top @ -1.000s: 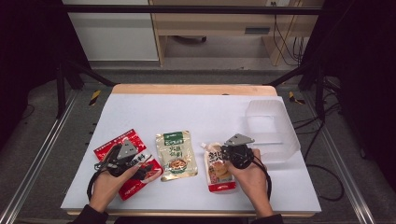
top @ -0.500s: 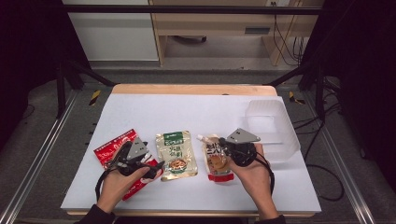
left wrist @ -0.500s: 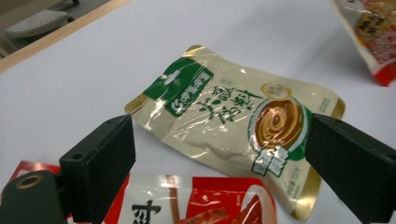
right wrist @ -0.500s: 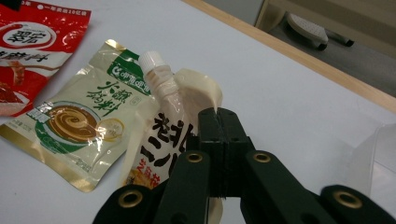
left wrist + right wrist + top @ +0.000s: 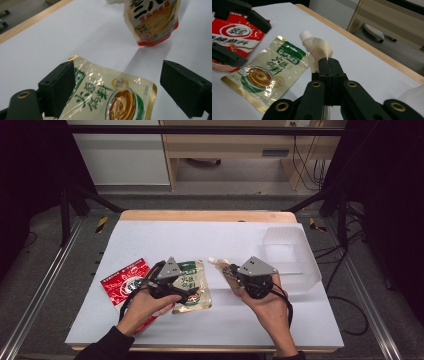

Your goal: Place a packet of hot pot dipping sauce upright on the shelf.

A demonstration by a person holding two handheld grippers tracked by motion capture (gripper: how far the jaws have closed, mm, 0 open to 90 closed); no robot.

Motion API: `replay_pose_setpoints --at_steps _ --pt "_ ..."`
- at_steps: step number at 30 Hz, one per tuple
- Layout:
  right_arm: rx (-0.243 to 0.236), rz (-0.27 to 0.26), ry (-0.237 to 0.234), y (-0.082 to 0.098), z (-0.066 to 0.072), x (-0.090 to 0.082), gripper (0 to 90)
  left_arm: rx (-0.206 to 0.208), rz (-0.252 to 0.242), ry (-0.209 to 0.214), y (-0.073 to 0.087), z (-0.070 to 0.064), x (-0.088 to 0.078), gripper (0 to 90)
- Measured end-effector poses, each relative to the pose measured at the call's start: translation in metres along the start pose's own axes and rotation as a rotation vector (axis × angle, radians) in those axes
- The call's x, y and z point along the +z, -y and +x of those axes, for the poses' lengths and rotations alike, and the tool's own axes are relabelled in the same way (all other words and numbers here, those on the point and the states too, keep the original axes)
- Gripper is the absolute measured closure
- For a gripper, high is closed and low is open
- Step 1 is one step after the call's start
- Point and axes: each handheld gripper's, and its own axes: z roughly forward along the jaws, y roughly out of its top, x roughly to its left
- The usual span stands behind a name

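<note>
A gold-and-green pouch [image 5: 195,287] lies flat mid-table. My left gripper [image 5: 181,286] hovers over its near edge. Its jaws stand wide, have just been closing a little, and the green pouch [image 5: 112,97] lies below the gap with neither pad on it. My right gripper [image 5: 329,61] is shut on the top edge of a white-capped spouted pouch [image 5: 319,47]. That spouted pouch [image 5: 223,268] hangs tilted above the table from the right gripper [image 5: 232,272], and its red-trimmed bottom [image 5: 152,22] is off the surface. A red pouch [image 5: 125,280] lies flat at the left.
A clear plastic tub [image 5: 292,260] sits at the right of the white table top [image 5: 210,240]. A wooden edge [image 5: 205,215] runs along the far side. The red pouch [image 5: 232,35] is partly under the left forearm.
My left gripper has moved right, from over the red pouch to over the green pouch. My right gripper has risen, lifting the spouted pouch off the table.
</note>
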Motion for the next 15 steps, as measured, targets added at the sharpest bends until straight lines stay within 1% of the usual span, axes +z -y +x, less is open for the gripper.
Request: replay_pose_setpoints --at_steps 1,2,3,4,5,7,9,11,12,13,15 --pt "0.0 -0.004 -0.006 0.0 0.002 -0.001 90.0 0.003 -0.001 0.007 0.0 -0.002 0.002 16.0" --pt "-0.003 -0.008 -0.026 -0.001 0.006 -0.001 90.0 0.012 0.011 0.019 0.0 -0.006 0.004 16.9" --pt "-0.003 -0.008 -0.026 -0.001 0.006 -0.001 90.0 0.033 0.021 0.022 0.0 -0.009 0.006 16.9" --pt "-0.021 -0.007 -0.046 -0.003 0.013 0.0 90.0 0.044 0.027 0.014 0.001 -0.012 0.006 17.2" --pt "-0.023 -0.006 -0.057 -0.004 0.016 0.001 90.0 0.044 0.027 0.014 0.001 -0.012 0.006 18.4" --pt "-0.027 -0.005 -0.062 -0.004 0.018 0.001 90.0 0.028 0.019 0.028 0.004 -0.011 0.005 20.1" --pt "-0.037 -0.006 -0.083 -0.005 0.024 0.003 90.0 0.022 0.019 0.024 0.006 -0.009 0.004 21.7" --pt "-0.048 -0.007 -0.091 -0.005 0.029 0.003 90.0 0.012 0.014 0.038 0.007 -0.007 0.003 24.1" --pt "-0.049 -0.008 -0.101 -0.006 0.031 0.003 90.0 0.004 0.004 0.043 0.007 -0.007 0.003 25.3" --pt "-0.062 -0.009 -0.106 -0.008 0.033 0.001 90.0 0.003 -0.006 0.052 0.007 -0.006 0.002 27.6" --pt "-0.062 -0.011 -0.108 -0.009 0.034 0.0 90.0 0.002 -0.025 0.067 0.006 -0.008 0.001 28.8"
